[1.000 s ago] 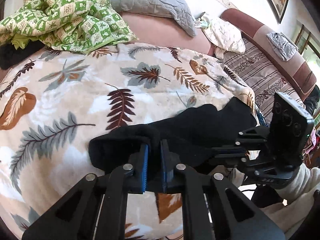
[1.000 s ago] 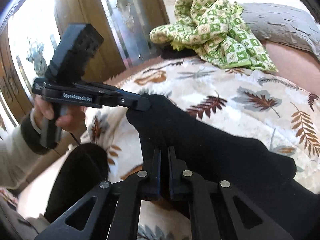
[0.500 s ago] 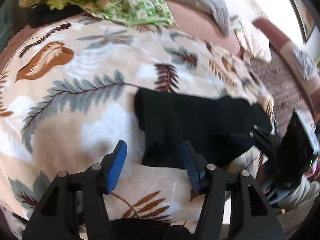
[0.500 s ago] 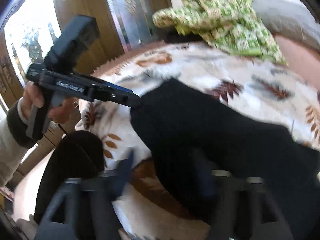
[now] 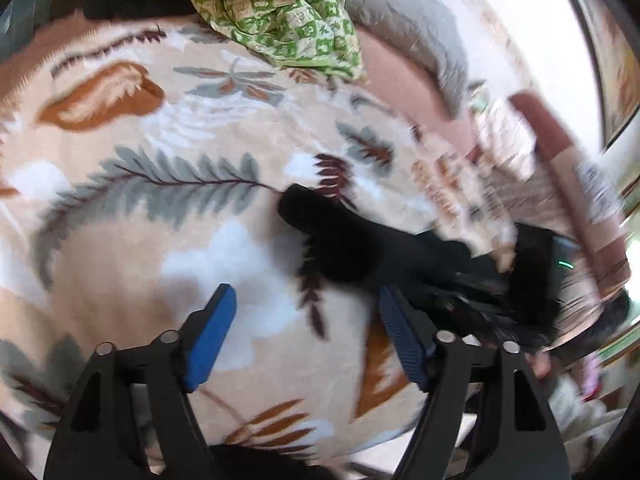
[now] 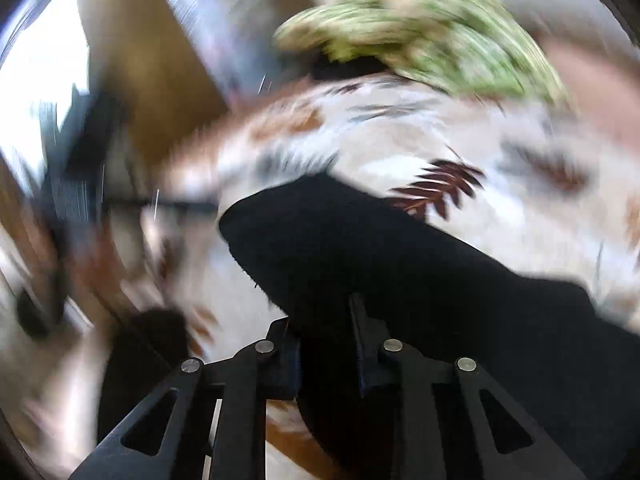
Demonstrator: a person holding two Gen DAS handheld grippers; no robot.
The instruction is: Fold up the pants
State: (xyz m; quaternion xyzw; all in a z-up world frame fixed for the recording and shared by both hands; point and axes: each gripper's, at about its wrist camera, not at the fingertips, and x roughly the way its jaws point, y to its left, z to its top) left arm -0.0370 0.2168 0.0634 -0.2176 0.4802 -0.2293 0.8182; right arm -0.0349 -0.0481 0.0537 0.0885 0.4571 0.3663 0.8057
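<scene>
Change since earlier frame: left gripper (image 5: 306,334) was clamped on the black pants (image 5: 360,240) and has let go; cloth now lies flat on the leaf-print blanket (image 5: 160,208).
Left gripper: jaws spread and opening, nothing between the blue pads (image 5: 210,334); pants ahead and to the right of them.
Right gripper (image 6: 325,340): jaws closing, a fold of pants (image 6: 400,280) between them; view blurred, cannot tell whether the pads press yet.
Pants, handling (judgement): soft, light, limp; will sag and drag on the plush blanket. Best taken at a hem or folded corner, both layers pinched together.
Beyond: green checked quilt (image 5: 280,8) and grey pillow (image 5: 408,32) at the far side.
</scene>
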